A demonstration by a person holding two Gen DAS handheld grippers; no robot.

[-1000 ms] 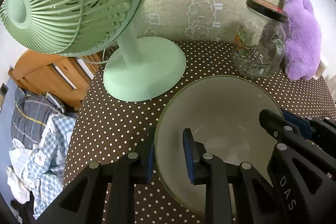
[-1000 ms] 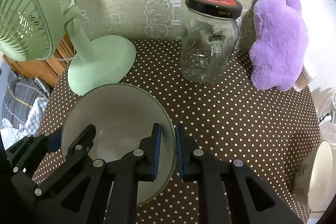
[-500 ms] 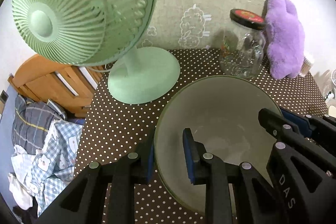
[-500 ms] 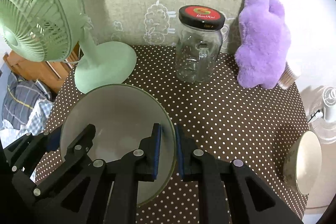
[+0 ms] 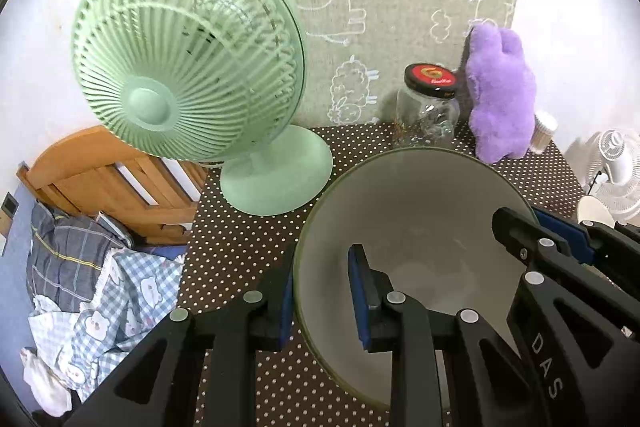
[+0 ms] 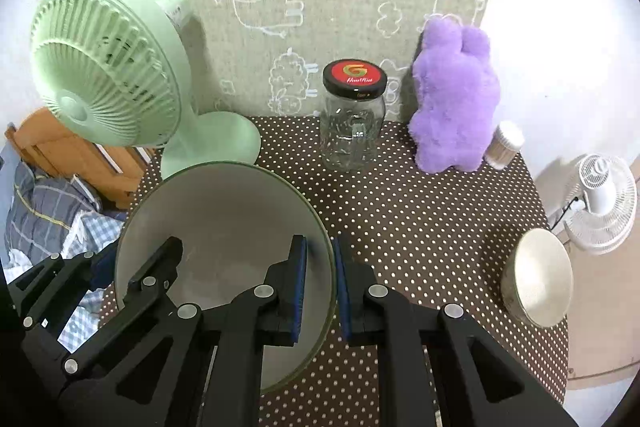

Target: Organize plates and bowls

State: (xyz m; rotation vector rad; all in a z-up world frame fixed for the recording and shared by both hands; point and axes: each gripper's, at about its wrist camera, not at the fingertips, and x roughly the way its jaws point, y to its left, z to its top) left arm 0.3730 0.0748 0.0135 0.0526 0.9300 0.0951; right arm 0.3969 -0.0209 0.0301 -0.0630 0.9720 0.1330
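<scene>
Far left, off the table edge: a wooden chair [image 6: 60, 151] with checked bedding [image 5: 100, 287] heaped beside it. On the brown dotted tablecloth [image 6: 420, 227], back left, a mint-green desk fan [image 6: 108, 75] on its round base. In front of it, the large pale bowl [image 6: 224, 227] with a dark green rim, gripped from both sides and tilted. Left gripper [image 5: 320, 291] pinches the bowl's left rim, one blue pad inside the wall, the other outside, both pressed to it. Right gripper [image 6: 320, 275] is clamped on the opposite rim the same way, wall sandwiched between its pads. Whether the bowl's base touches the cloth cannot be told; grippers hide it. Centre back: a clear glass jar [image 6: 354, 131] with a black-and-red lid, upright, against the green wall hanging [image 6: 320, 7] with chalk-line animals. Just right of the jar, a purple plush toy [image 6: 456, 99], and beside that a small toothpick holder [image 6: 504, 147]. Near the table's right edge, well apart from the held bowl, a smaller cream bowl [image 6: 540, 275]. Beyond the table, far right, a white fan [image 6: 600, 195]
</scene>
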